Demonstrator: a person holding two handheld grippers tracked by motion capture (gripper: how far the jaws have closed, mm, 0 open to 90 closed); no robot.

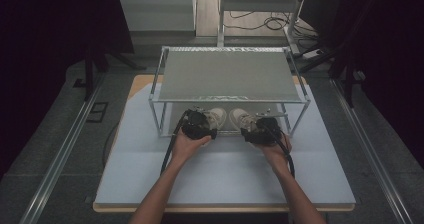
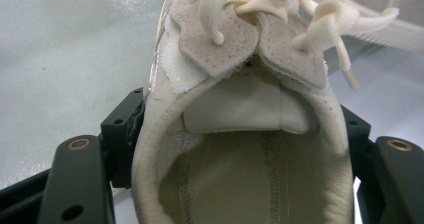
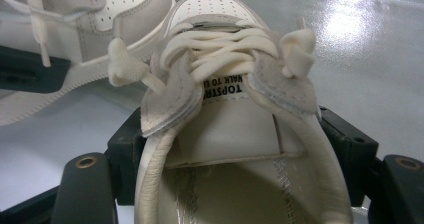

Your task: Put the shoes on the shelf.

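High view: one pale blue rectangular tabletop (image 1: 225, 179) carries one metal-framed rack with a flat grey top shelf (image 1: 227, 76) at its far middle. Under that shelf, at the near edge of the rack, sit two cream-and-grey lace-up sneakers side by side, toes pointing away: the left sneaker (image 1: 216, 115) and the right sneaker (image 1: 240, 117). Two bare forearms come in from the near side, each hand holding one black gripper. The left gripper (image 1: 200, 125) is at the heel of the left sneaker, the right gripper (image 1: 261, 130) at the heel of the right one.

In the left gripper view its two black jaws press either side of the sneaker's (image 2: 240, 149) padded collar, holding it. In the right gripper view the jaws likewise clamp the other sneaker's (image 3: 235, 149) collar, with the first sneaker (image 3: 100, 19) just beside it at far left.
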